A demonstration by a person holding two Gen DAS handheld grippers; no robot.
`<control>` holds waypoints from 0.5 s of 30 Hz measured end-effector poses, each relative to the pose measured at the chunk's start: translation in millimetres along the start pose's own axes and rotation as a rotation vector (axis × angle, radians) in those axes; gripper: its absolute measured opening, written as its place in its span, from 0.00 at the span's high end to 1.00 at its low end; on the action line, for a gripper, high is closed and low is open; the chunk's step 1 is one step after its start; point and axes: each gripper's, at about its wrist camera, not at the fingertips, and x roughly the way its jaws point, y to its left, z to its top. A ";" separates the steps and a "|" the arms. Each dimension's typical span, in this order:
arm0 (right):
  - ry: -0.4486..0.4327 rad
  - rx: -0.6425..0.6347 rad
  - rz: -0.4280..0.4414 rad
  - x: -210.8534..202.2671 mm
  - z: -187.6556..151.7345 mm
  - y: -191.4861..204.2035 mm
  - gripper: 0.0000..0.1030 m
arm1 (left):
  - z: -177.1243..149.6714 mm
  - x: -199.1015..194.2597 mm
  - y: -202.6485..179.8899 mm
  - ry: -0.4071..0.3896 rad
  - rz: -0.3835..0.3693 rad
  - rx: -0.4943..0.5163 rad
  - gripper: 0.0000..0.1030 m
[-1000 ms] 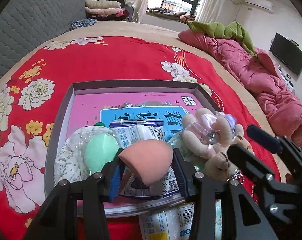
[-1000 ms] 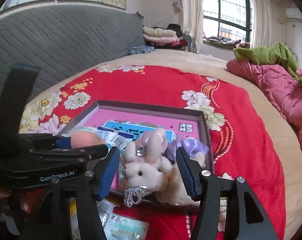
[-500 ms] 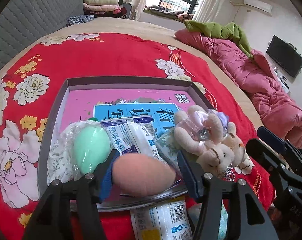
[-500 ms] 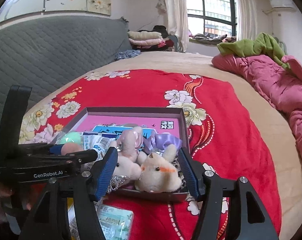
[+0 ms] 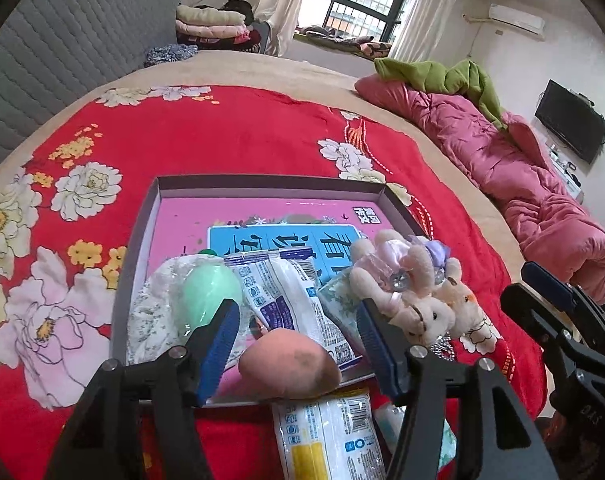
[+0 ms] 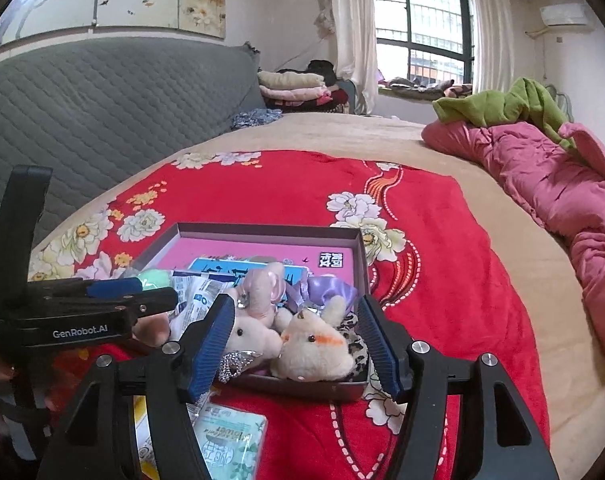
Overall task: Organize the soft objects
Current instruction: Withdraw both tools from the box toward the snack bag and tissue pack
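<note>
Sponge (image 5: 288, 364), peach, on tray's (image 5: 136, 248) near edge; our left gripper (image 5: 298, 338) wide, right gripper (image 6: 294, 338) wide, both empty. Risk: it rolls off.

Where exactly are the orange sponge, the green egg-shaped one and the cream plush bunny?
orange sponge (image 5: 288, 368), left wrist view, middle of its rounded body.
green egg-shaped sponge (image 5: 210, 294), left wrist view, its broad side.
cream plush bunny (image 6: 312, 346), right wrist view, on its face.
</note>
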 end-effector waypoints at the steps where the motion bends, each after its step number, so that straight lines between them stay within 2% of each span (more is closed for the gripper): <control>1: -0.003 -0.001 -0.001 -1.6 0.5 0.3 0.33 | 0.3 -2.2 -0.5 -0.004 0.004 0.001 0.41; 15: -0.032 -0.033 -0.008 -31.5 -2.3 9.5 0.29 | -7.1 -43.8 -9.3 -0.040 0.038 0.015 0.41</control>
